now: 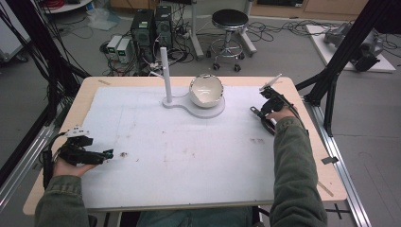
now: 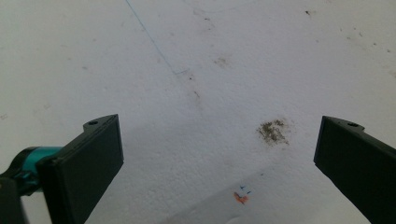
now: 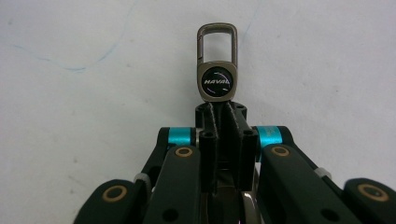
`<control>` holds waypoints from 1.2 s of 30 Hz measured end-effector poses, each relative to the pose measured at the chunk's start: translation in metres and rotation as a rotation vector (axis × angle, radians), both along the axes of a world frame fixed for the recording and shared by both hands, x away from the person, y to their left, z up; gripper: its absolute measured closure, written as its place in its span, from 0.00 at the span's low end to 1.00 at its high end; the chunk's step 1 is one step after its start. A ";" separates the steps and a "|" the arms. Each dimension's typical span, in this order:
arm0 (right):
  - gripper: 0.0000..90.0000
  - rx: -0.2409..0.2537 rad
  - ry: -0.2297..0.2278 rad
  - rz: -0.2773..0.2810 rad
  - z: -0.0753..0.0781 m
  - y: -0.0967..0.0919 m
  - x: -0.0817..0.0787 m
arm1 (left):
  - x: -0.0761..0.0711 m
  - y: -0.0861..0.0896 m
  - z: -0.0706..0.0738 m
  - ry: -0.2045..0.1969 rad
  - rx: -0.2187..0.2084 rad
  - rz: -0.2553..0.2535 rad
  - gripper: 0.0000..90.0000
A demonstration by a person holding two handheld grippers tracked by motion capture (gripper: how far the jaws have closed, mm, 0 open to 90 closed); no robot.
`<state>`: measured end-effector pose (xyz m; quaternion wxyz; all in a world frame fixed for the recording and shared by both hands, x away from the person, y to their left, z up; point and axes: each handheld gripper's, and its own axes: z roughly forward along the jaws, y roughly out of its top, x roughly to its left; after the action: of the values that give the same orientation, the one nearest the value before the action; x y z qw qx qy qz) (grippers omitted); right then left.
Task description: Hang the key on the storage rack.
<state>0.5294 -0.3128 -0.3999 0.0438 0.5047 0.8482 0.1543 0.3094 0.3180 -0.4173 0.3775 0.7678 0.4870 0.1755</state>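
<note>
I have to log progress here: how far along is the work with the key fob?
Done: the right gripper is shut on the key fob, whose metal loop sticks out past the jaw tips over the white mat. In hand: that grip, at the table's far right. Left, as a guess: carrying it to the stand or bowl. The left gripper is open with nothing between its jaws.

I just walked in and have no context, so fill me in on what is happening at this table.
A person is working at a white-covered table with a gripper in each hand. The right gripper is shut on a metal key fob whose clip end sticks out past the jaws, over the mat near the table's right edge. The left gripper hovers open above bare mat, holding nothing. A white bowl sits on a stand at the far side.
</note>
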 end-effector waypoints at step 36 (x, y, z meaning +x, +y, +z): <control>0.93 0.161 -0.047 0.270 0.070 0.061 -0.045 | 0.001 -0.005 0.005 -0.019 -0.018 -0.034 0.02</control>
<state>0.4840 -0.2519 -0.3296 0.0020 0.3842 0.8920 0.2381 0.3103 0.3134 -0.4119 0.3920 0.7709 0.4717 0.1717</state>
